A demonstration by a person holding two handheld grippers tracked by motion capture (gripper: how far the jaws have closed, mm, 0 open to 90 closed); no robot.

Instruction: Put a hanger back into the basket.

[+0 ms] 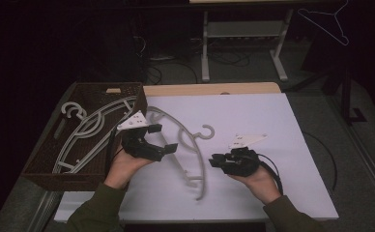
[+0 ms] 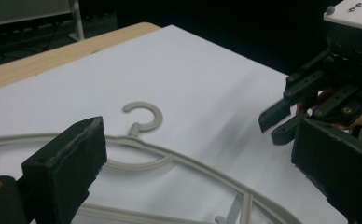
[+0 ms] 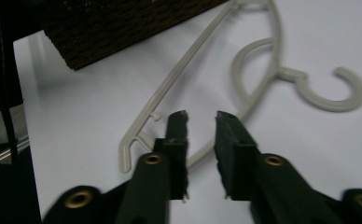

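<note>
Grey hanger (image 1: 190, 150) flat between left tongs (image 1: 164, 137), right tongs (image 1: 218, 160).

left claw (image 1: 165, 138) gaping, right claw (image 1: 215, 161) ajar

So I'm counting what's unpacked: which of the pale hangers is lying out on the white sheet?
The hanger between the left gripper and right gripper, flat on the white sheet. The other hangers rest in the brown basket.

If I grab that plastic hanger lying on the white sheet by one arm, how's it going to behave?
The hanger looks like thin moulded plastic, so probably light and fairly stiff, flexing a little. It lies flat and should not roll. Held at one end, its long curved shape would likely swing or pivot. The smooth surface may slip between the right gripper pads.
</note>
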